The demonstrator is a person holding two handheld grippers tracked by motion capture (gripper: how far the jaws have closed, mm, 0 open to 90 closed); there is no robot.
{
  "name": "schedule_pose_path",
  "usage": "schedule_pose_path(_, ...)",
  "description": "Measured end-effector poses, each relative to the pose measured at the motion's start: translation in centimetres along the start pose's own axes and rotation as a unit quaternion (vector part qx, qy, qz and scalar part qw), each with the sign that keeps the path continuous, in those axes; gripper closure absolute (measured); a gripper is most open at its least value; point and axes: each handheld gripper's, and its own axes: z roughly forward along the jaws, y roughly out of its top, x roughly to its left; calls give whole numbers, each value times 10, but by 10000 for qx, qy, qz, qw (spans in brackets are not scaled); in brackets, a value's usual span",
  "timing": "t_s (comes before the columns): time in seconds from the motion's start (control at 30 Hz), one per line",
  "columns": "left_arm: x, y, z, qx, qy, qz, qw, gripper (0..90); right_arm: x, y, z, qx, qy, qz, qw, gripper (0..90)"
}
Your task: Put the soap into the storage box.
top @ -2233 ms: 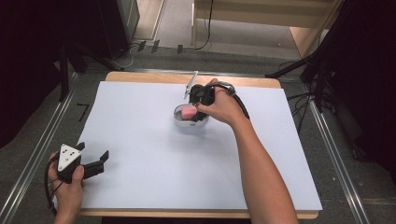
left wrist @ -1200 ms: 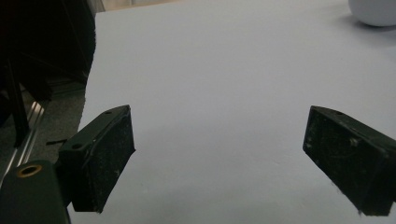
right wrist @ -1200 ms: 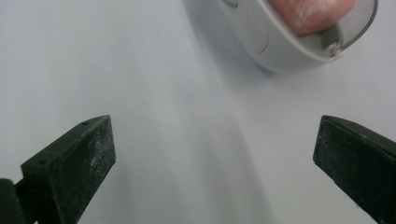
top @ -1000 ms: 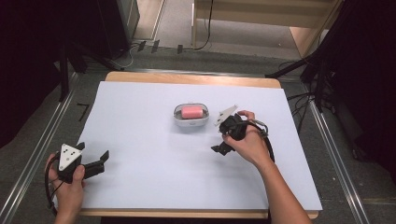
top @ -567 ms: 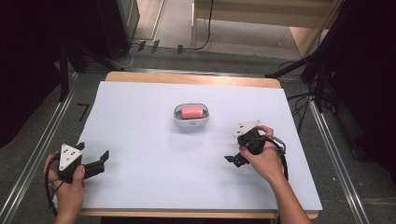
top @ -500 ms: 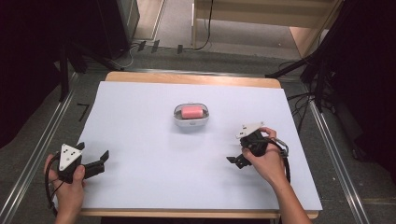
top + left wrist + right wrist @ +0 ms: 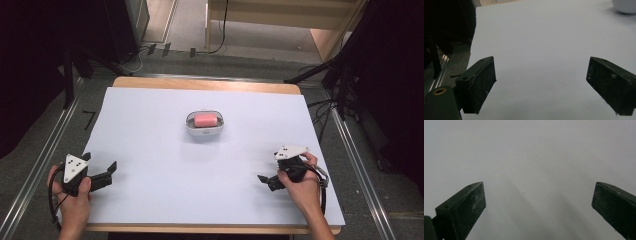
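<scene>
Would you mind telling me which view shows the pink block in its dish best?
The high view: the pink block lies fully visible inside the dish. The left gripper view catches just the dish's edge.

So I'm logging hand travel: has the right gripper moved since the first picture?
Yes. The right gripper went from the dish back toward the table's near right edge.

Even overhead light on the white table (image 7: 150, 130), dark surroundings, soft-focus close views.
</scene>
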Motion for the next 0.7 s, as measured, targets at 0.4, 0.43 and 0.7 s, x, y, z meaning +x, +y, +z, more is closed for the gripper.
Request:
schedule_pose_path(0.4,0,0,0,8,18,4,10000,94,2,-40,-18,-388,-441,391,9975,0)
schedule_pose_path(0.43,0,0,0,5,10,-3,10000,94,2,-42,-19,-421,-451,446,9971,0)
schedule_pose_path(0.7,0,0,0,-7,13,-6,10000,94,-2,-57,-32,-725,-377,730,9940,0)
